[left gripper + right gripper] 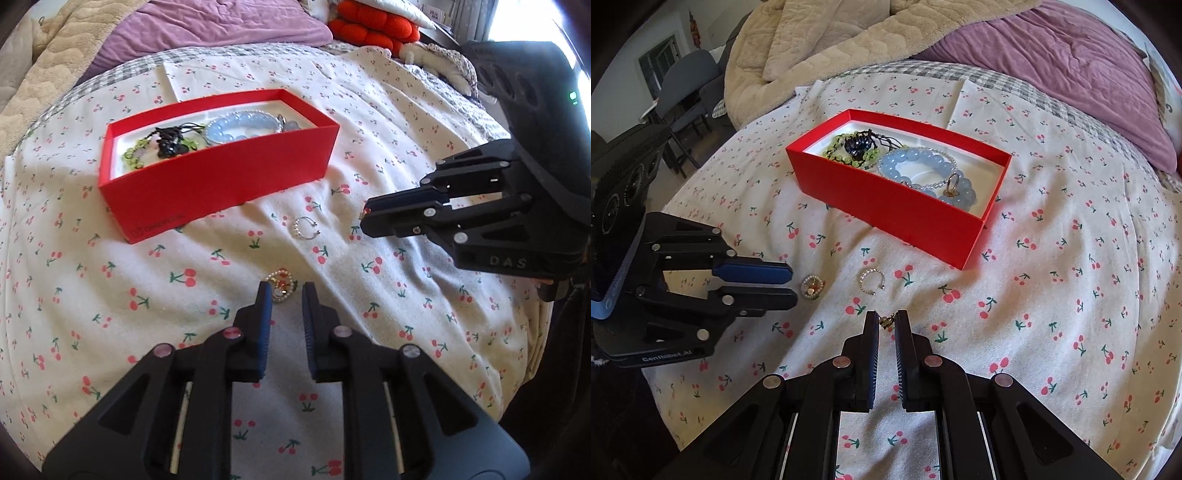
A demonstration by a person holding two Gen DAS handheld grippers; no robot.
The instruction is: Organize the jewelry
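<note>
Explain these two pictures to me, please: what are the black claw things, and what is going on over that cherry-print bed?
Each black claw is a hand-held two-finger gripper with a camera looking along its fingers. One picture looks out from the left gripper, the other from the right gripper; each also sees the other from the side.

On the cherry-print bedsheet stands an open red box holding a blue bead bracelet, a green bead bracelet and a dark corded piece. Loose on the sheet lie a thin open ring and a pearl-rimmed ring.

The left gripper is slightly open beside the pearl-rimmed ring, not gripping it. The right gripper pinches a small gold trinket.
</note>
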